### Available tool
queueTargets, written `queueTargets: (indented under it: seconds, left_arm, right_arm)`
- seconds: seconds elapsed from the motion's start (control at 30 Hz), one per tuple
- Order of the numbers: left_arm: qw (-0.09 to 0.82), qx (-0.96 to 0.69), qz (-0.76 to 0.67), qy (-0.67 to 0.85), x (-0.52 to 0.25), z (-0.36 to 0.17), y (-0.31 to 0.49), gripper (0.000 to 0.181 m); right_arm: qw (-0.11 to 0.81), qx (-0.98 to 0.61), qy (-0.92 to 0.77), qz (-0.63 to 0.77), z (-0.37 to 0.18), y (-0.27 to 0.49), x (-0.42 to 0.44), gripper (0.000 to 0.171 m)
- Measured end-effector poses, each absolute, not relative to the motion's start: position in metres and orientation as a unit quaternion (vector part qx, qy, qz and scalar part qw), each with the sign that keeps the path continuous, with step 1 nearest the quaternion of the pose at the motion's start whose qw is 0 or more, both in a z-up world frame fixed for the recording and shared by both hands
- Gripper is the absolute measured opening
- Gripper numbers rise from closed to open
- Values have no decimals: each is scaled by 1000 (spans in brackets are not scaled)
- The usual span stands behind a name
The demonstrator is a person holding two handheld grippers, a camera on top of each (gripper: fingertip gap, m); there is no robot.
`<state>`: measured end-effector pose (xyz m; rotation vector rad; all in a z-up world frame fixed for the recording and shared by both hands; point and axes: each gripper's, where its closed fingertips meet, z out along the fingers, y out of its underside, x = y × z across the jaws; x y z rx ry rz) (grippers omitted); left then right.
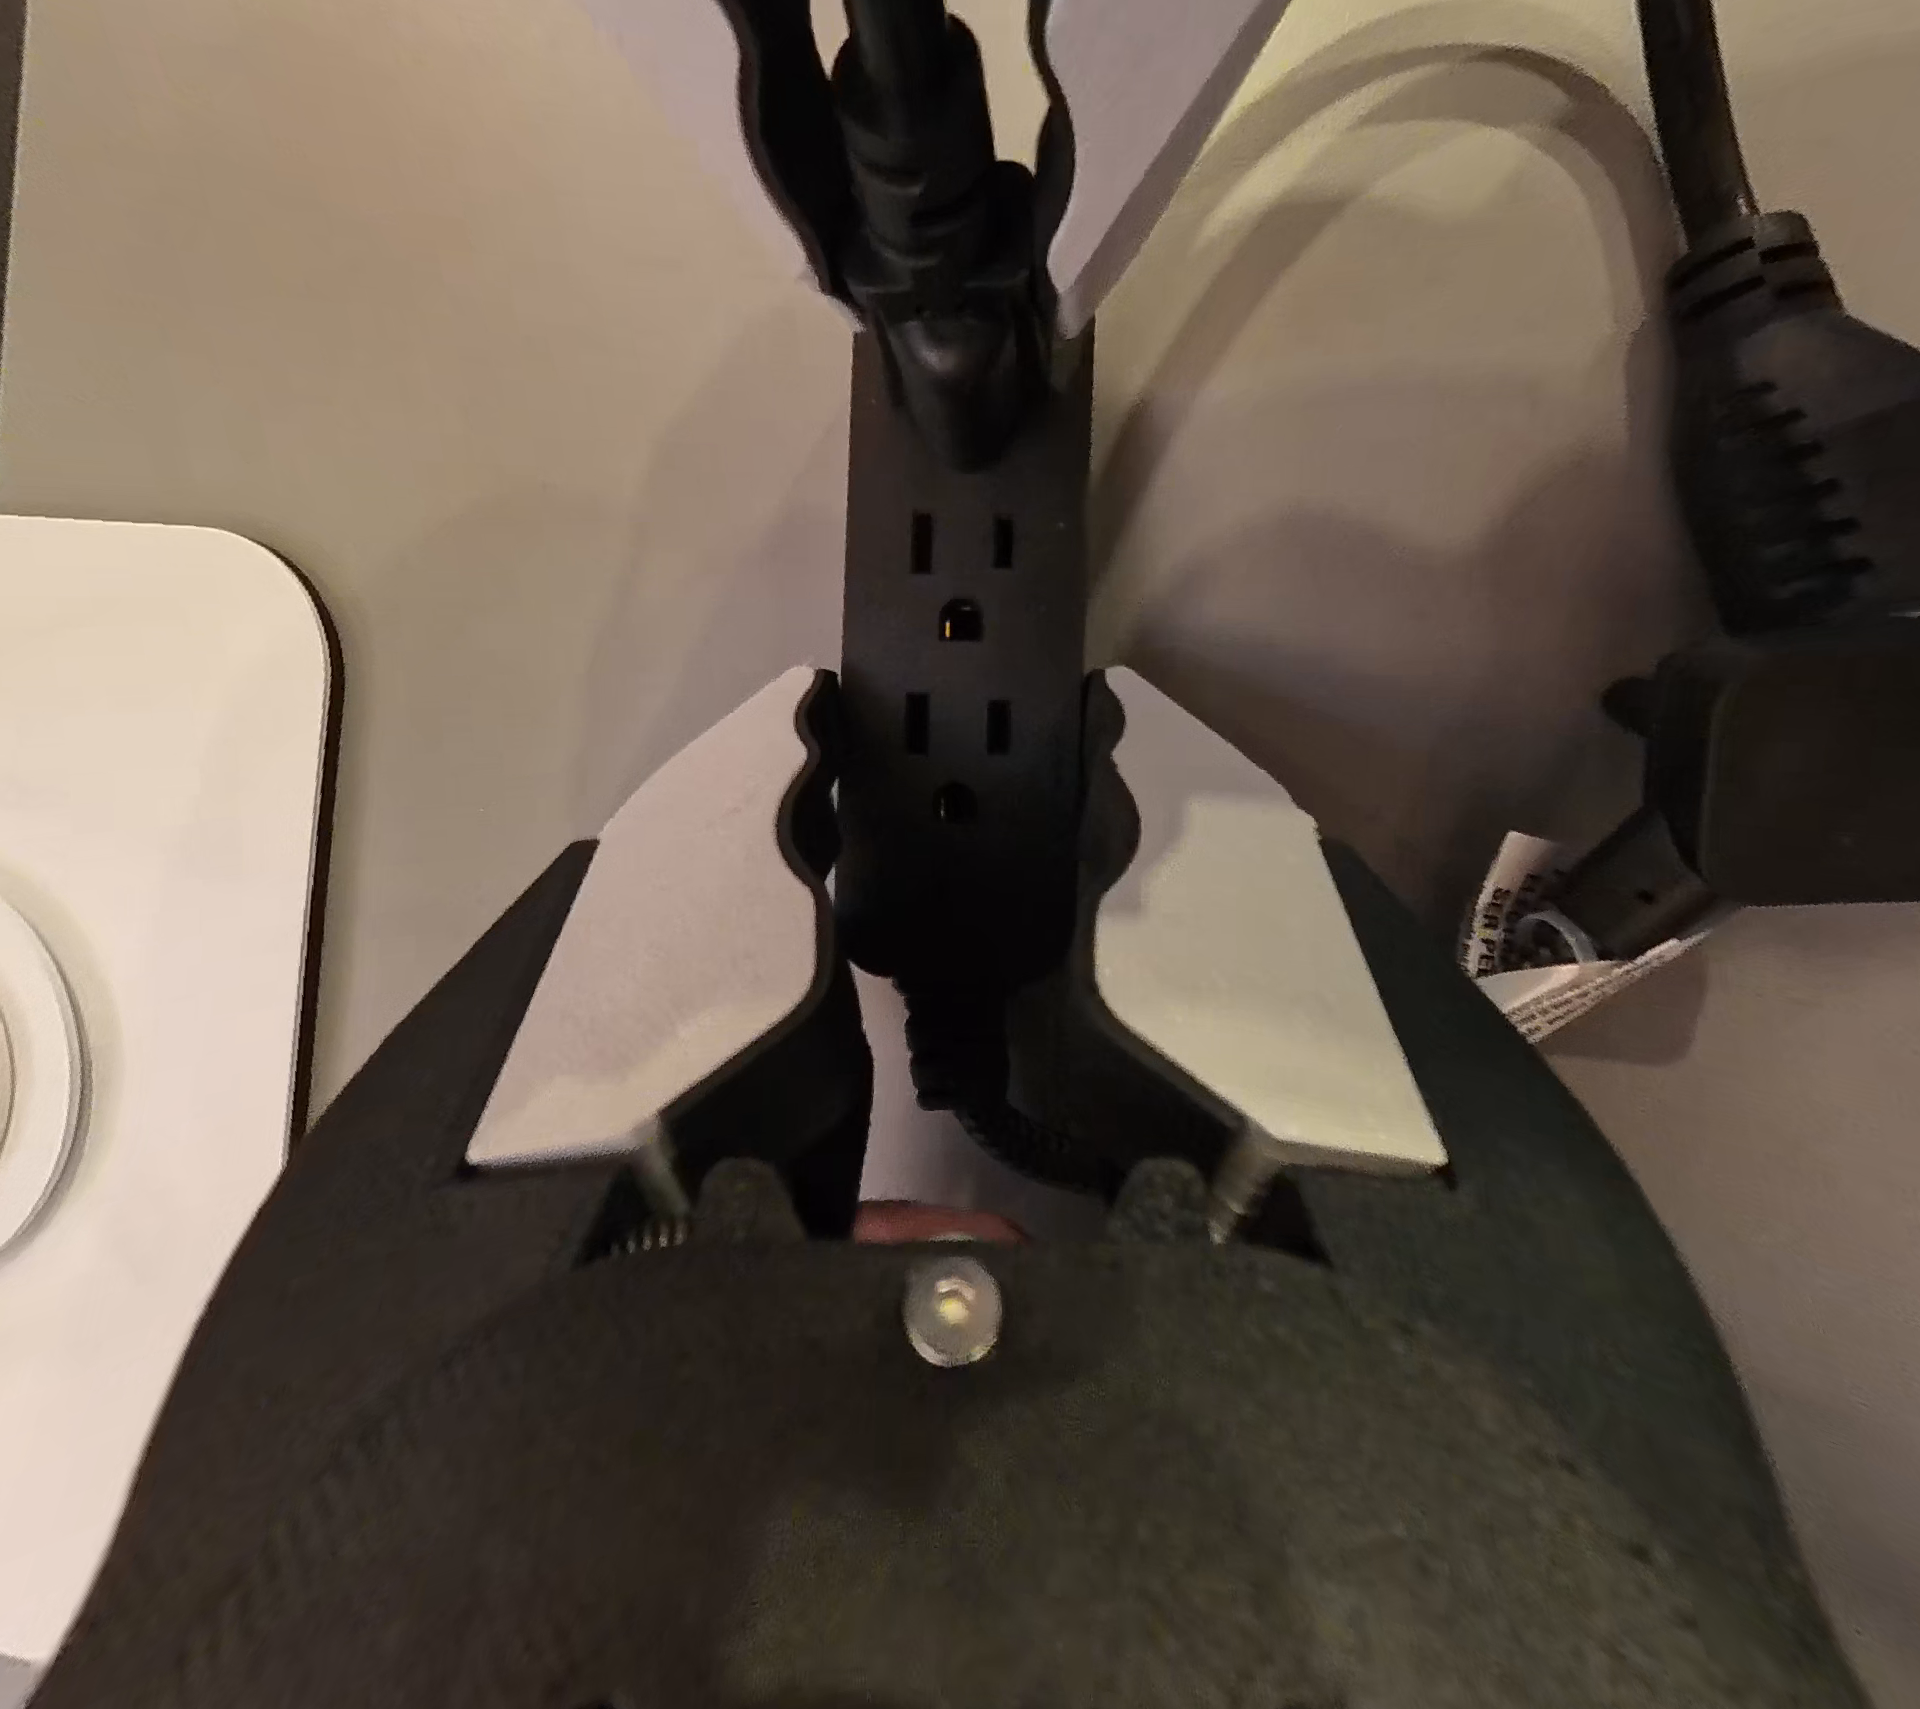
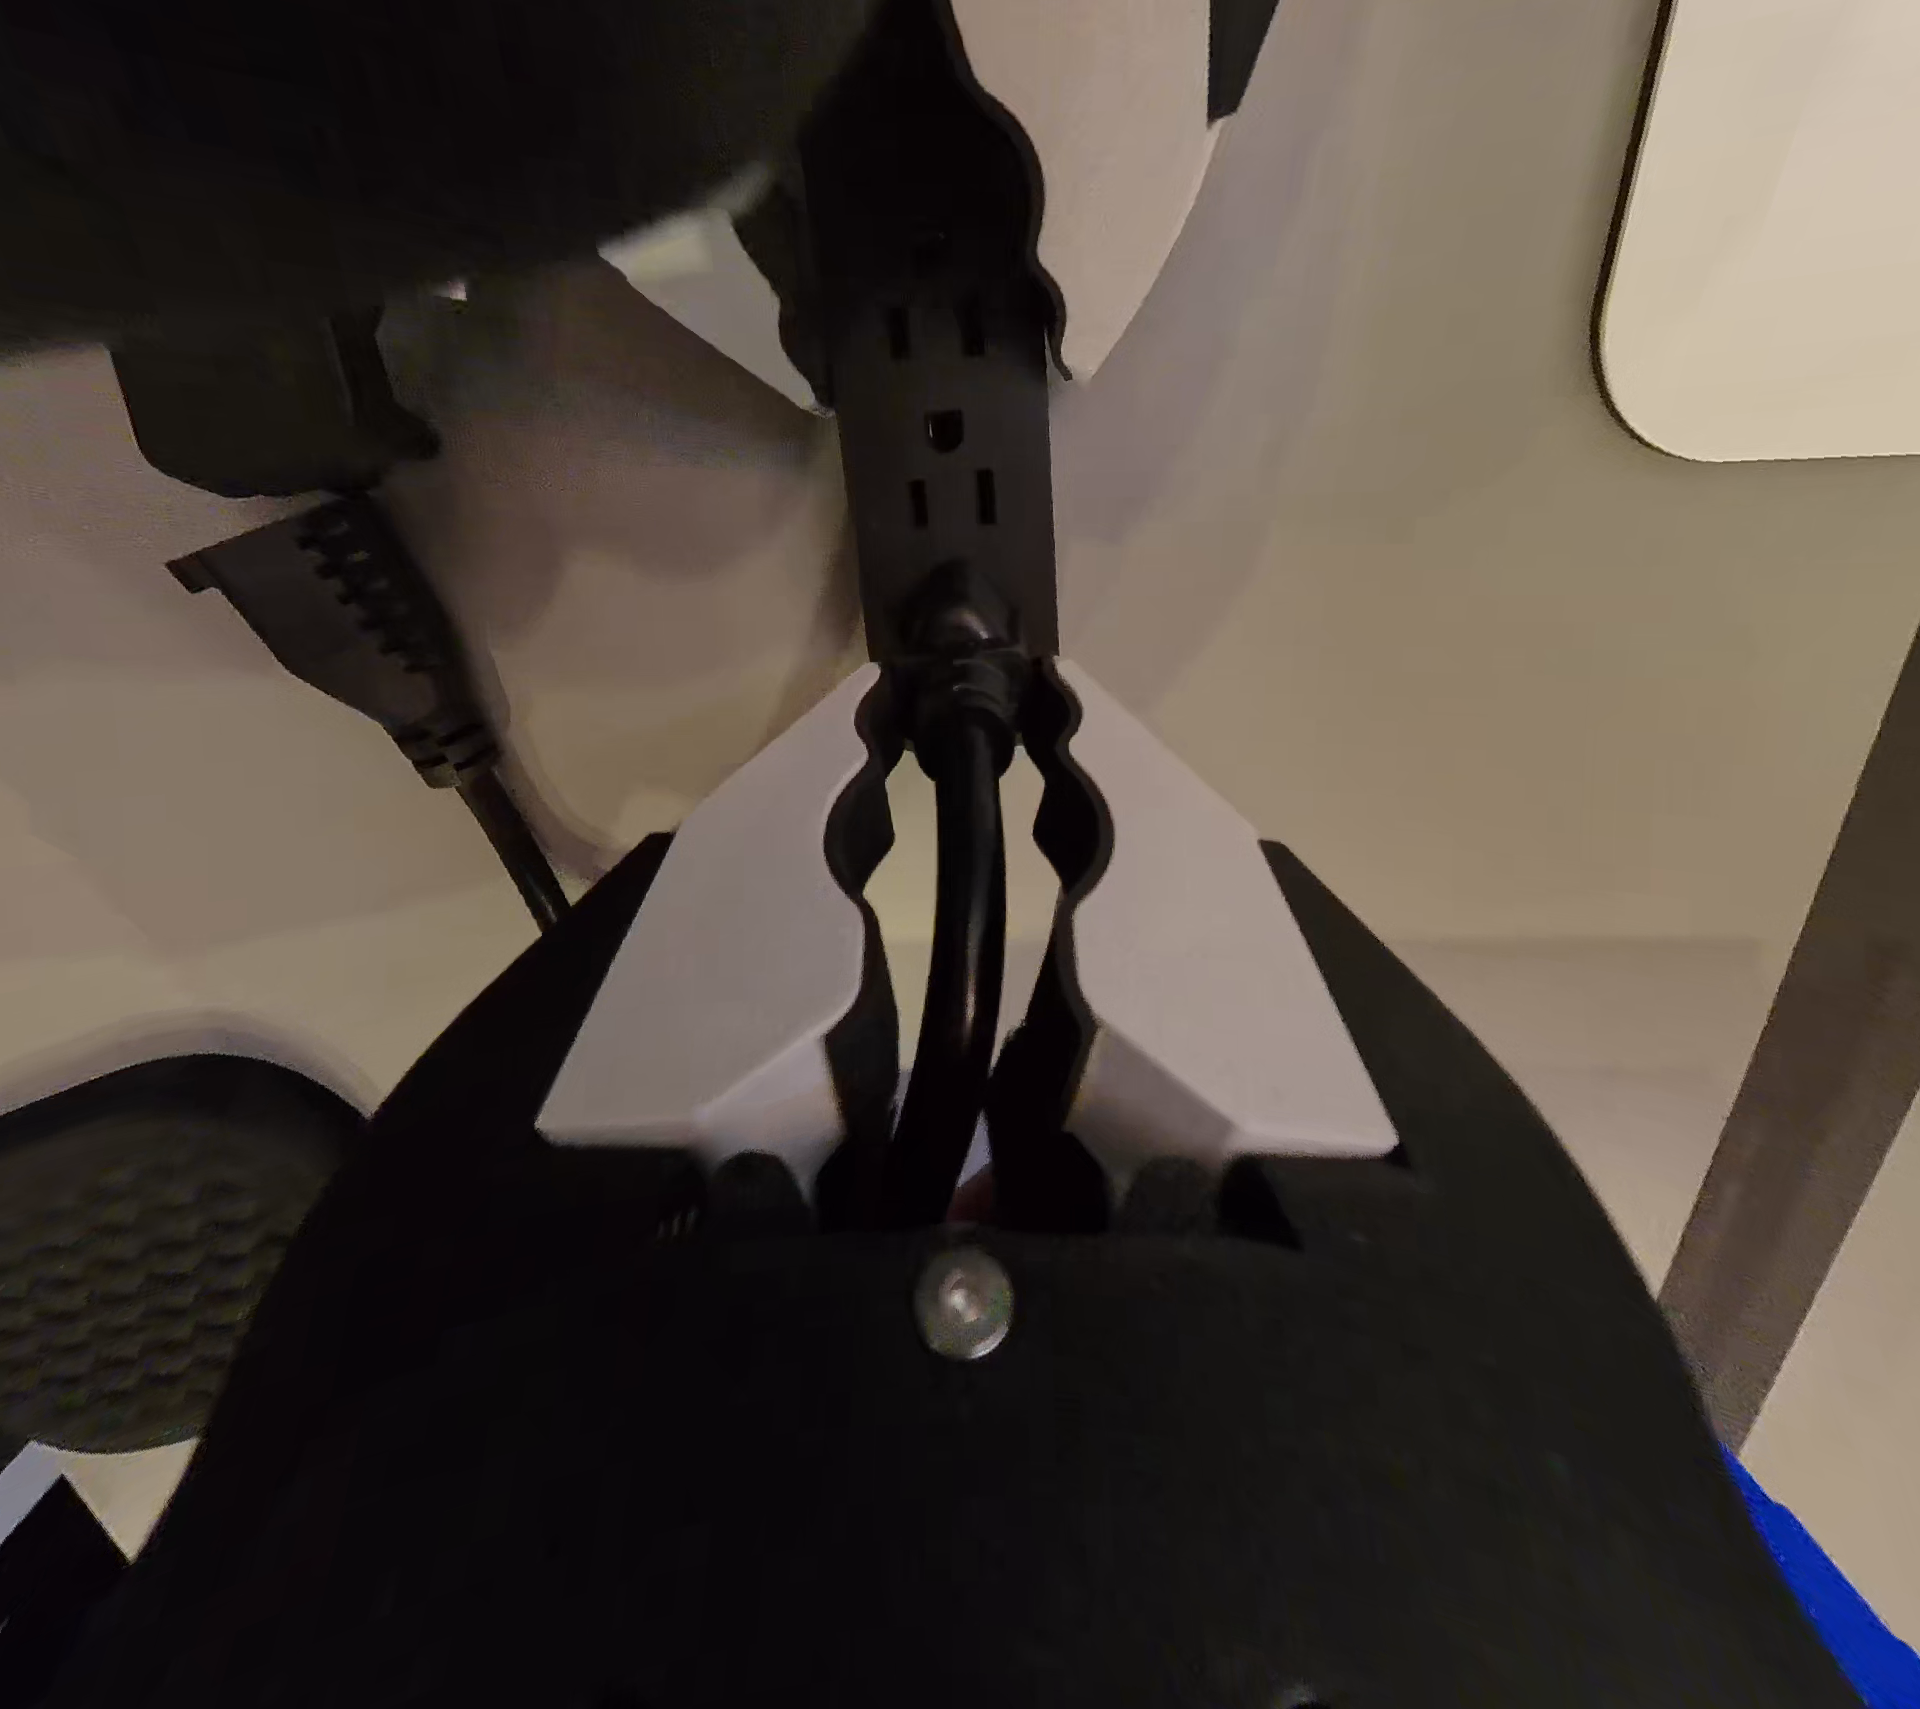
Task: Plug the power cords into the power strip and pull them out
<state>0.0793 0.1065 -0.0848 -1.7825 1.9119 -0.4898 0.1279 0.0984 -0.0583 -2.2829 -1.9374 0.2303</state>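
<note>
1. The left gripper [image 1: 961, 786] was found clamped on the near end of the black power strip [image 1: 961, 620], which lay on the pale table [image 1: 468, 309]. Both pads were seen pressed against the strip's sides.
2. The right gripper [image 2: 966, 703] was found closed on a black plug [image 2: 961, 646] seated at the strip's [image 2: 951, 454] far end, its cord [image 2: 961, 911] running back between the fingers.
3. Only in the left wrist view were two empty sockets seen plainly, along with a second black plug [image 1: 1766, 371] lying unplugged on the table to the right, a black adapter block [image 1: 1808, 776] beside it, and a white tag [image 1: 1558, 942] below that.
4. Only in the right wrist view were a dark textured pad [image 2: 135, 1244] at lower left and a blue object [image 2: 1808, 1597] at lower right noted.
5. A white rounded board [image 1: 156, 828] was recorded just left of the strip.
6. The upper left of the right wrist view was blocked by the left gripper's dark body.
</note>
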Motion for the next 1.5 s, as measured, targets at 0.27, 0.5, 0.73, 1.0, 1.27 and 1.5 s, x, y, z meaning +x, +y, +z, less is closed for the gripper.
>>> queueTargets:
  seconds: [0.27,0.5,0.73,1.0,1.27,1.5]
  left_arm:
    - [243,-646,-185,700,79,-84,106,44]
    - [247,-640,-180,705,79,-84,107,44]
    - [244,-640,-185,705,79,-83,107,44]
    - [238,-638,-172,712,78,-84,107,44]
    - [235,-638,-182,710,73,-73,109,45]
    - [237,-636,-172,714,65,-63,111,48]
  right_arm:
    - [82,-758,-642,84,-59,98,127,22]
    - [103,-765,-630,81,-58,100,127,22]
    - [146,-762,-624,96,-37,102,117,27]
    - [175,-758,-622,89,-35,104,117,20]
    - [186,-755,-622,89,-34,105,117,20]
    - [196,-753,-621,95,-34,105,116,20]
